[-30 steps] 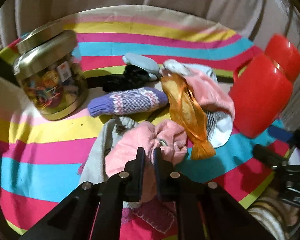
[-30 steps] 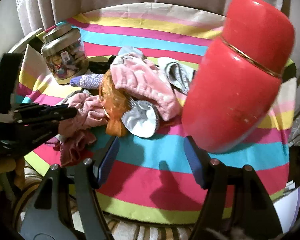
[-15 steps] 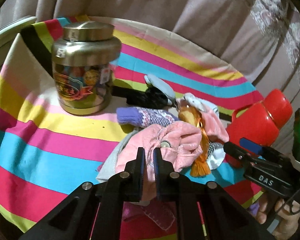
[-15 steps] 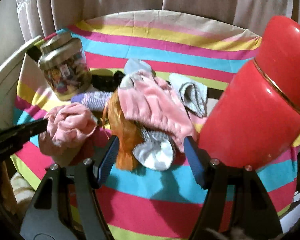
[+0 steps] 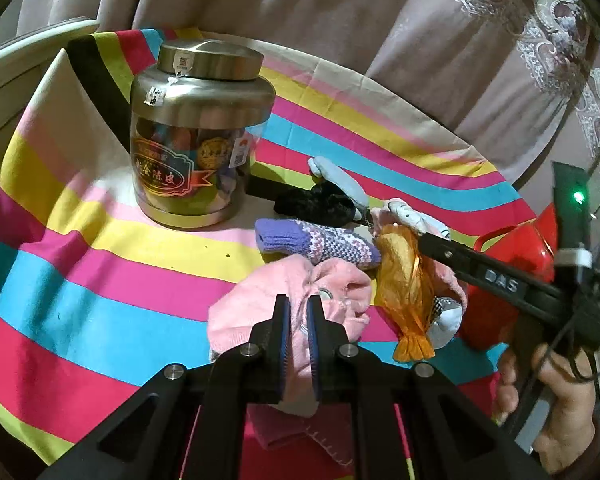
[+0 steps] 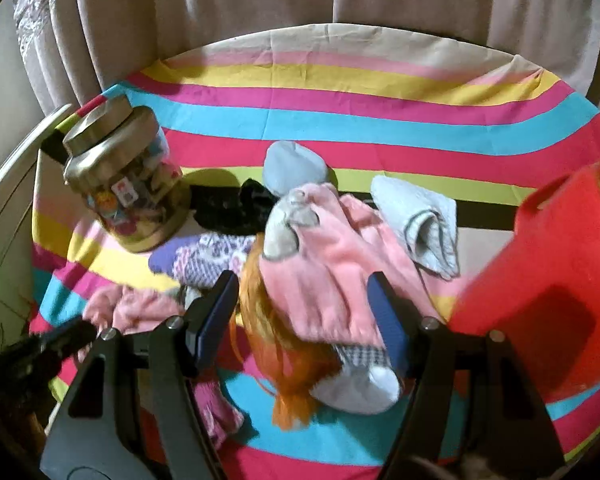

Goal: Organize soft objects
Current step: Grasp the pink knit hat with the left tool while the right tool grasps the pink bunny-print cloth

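My left tool (image 5: 298,306) pinches the pink garment (image 5: 260,312); my right tool (image 6: 302,294) gapes wide, seemingly touching nothing, sock pile (image 6: 332,280) at twelve o'clock.

I see a soft pink fleece garment (image 5: 300,300) bunched and lifted at lower centre of the left view. Behind it a purple patterned knit mitten (image 5: 320,242) lies flat, with a black fuzzy piece (image 5: 316,204) further back. In the right view, centre frame, a pink fleece piece (image 6: 332,276) drapes over an orange gauzy pouch (image 6: 276,344); a folded grey sock (image 6: 428,228) lies right of them.
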Demonstrator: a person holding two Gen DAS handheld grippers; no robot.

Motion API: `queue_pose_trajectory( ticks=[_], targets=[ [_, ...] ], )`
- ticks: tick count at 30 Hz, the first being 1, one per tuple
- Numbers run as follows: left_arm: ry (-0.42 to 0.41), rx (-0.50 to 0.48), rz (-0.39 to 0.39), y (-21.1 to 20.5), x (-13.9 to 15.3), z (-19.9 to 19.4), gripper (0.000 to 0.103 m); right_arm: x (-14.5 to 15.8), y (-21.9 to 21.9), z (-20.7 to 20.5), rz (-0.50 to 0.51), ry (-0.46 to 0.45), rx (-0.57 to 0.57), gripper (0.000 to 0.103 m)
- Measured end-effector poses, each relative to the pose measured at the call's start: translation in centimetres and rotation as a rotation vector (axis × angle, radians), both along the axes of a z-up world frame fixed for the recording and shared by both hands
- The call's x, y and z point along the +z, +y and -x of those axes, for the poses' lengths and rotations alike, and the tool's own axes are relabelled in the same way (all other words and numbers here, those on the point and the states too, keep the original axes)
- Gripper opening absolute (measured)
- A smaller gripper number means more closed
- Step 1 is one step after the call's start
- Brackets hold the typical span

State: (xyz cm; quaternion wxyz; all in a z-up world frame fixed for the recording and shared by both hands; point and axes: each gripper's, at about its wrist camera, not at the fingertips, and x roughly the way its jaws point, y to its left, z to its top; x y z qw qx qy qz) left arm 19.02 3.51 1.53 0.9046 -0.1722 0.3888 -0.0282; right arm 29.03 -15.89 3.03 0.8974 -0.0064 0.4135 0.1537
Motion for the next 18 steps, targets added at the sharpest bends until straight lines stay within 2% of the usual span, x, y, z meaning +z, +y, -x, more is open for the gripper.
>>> queue_pose_trajectory(
  ticks=[2,4,7,9,10,12,18],
  targets=[
    [0.0,-0.001,0.002,0.1,-0.1,0.1,0.01,-0.4,0.0,-0.6,0.009,0.007,-0.015,0.067],
    [0.001,0.001,0.005,0.2,-0.1,0.0,0.01,-1.0,-0.6,-1.0,-0.016,0.033,-0.018,0.048],
    [0.005,0.002,0.01,0.3,-0.3,0.0,0.01,-1.6,-1.5,-1.2,-0.032,0.052,-0.034,0.035],
    [0.006,0.001,0.012,0.3,-0.3,-0.1,0.01,-1.7,-2.2,-1.3,-0.058,0.059,-0.045,0.029],
    [0.006,0.001,0.012,0.3,-0.3,-0.1,0.01,-1.7,-2.3,-1.2,-0.062,0.056,-0.048,0.022],
    [0.007,0.003,0.012,0.3,-0.3,-0.1,0.01,-1.4,-2.5,-0.7,-0.064,0.04,-0.048,0.015],
    [0.005,0.014,0.01,0.3,-0.2,0.1,0.01,1.1,-2.4,1.2,-0.062,-0.046,-0.032,0.01]
  ],
)
